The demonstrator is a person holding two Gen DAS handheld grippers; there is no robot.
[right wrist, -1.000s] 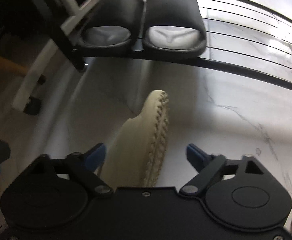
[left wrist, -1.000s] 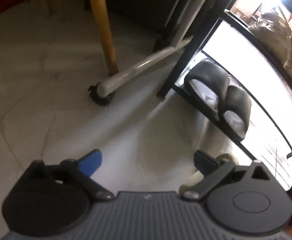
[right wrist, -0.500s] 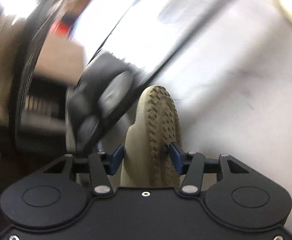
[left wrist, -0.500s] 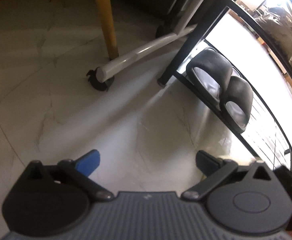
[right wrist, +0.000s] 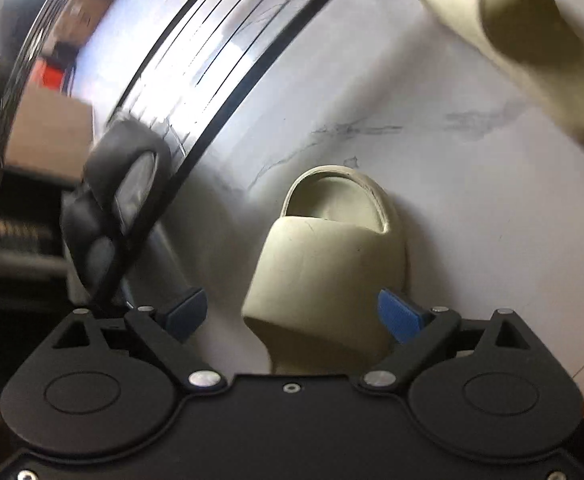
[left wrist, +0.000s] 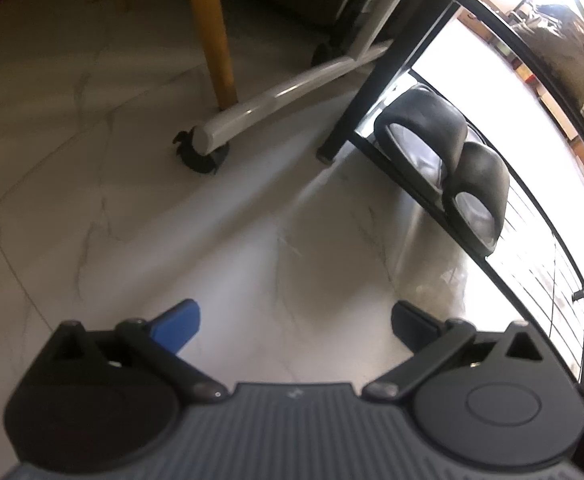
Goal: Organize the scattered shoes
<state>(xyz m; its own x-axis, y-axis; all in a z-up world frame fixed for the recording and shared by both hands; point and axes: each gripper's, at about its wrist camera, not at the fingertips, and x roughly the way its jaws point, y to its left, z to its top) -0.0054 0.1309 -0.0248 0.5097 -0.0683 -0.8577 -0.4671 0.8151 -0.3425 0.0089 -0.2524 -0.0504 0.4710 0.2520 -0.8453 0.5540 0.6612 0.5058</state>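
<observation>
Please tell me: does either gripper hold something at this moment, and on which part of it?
Nothing is held. The right gripper is open, its fingers on either side of the cream slipper on the floor, not clamping it. The left gripper is open over bare floor.

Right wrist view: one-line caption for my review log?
Open right gripper straddles a cream slide sandal on the marble floor; second cream sandal beyond, black slides on rack.

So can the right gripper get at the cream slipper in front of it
Probably yes. The right gripper is open, its fingers either side of the cream slipper lying upright on the floor. Nothing sits between them.
</observation>
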